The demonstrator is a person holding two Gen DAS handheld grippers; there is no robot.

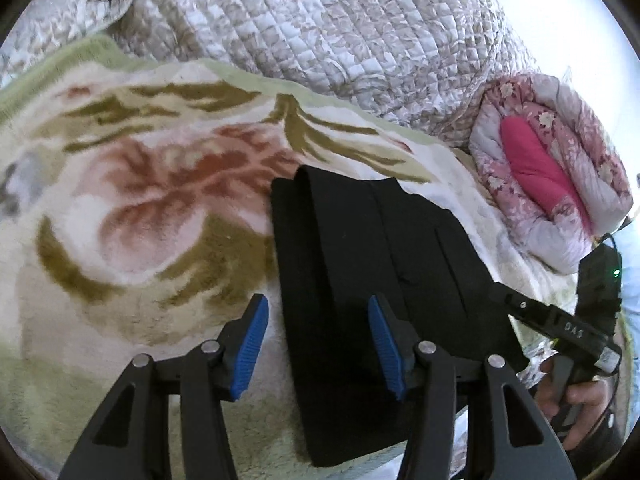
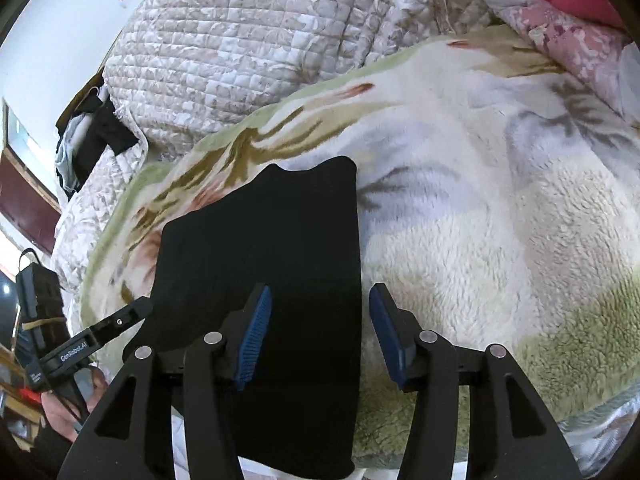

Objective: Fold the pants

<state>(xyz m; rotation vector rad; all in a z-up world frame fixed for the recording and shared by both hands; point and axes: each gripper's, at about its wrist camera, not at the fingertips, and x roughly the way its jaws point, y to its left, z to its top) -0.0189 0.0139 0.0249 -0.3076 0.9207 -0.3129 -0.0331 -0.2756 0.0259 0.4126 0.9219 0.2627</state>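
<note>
Black pants (image 1: 372, 264), near end cut off behind open jaws

The folded black pants (image 1: 372, 280) lie flat on the fleece blanket (image 1: 140, 216) and serve as the reference. To one side of the pants, bare blanket offers unobstructed passage; the same holds on the opposite side (image 2: 500, 240). Beyond the pants, a tall quilted cover (image 1: 320, 40) rises as a wall and blocks travel past the blanket edge. A rolled pink floral quilt (image 1: 560, 184) closes the far corner beside it (soft, but bulky). Near the pants' close edge, both grippers crowd the approach: left gripper (image 1: 318, 344), right gripper (image 2: 320, 336).
</note>
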